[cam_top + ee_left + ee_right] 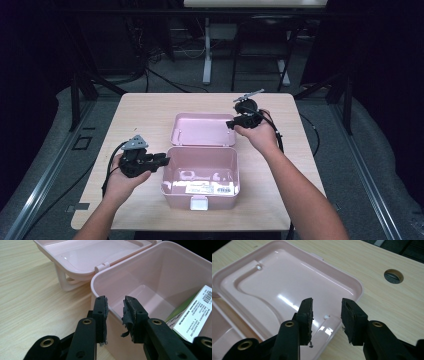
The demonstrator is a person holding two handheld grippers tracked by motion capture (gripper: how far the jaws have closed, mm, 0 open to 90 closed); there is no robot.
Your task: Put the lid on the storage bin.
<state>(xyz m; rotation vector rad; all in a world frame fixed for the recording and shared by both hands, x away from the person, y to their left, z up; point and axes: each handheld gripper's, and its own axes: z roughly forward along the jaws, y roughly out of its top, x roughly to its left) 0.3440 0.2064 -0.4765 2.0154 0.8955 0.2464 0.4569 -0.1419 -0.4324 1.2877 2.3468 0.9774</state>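
Note:
A pink plastic box (pixel 200 194) stands open in the middle of the wooden table, its lid (pixel 202 130) laid back flat behind it. My left gripper (pixel 166 161) is at the box's left wall. In the left gripper view the left gripper (pixel 115 306) is open and its jaws straddle the box's rim (pixel 140 258) near a corner, with a gap at the pads. My right gripper (pixel 229 123) hovers at the lid's right edge. The right gripper (pixel 327 307) is open over the edge of the lid (pixel 274 285), holding nothing.
Inside the box lies a white and green labelled packet (pixel 197 310). A white latch (pixel 198 202) sits on the box's front. A round cable hole (pixel 393 276) is in the tabletop (pixel 145 110) beyond the lid. Dark floor and table legs lie past the far edge.

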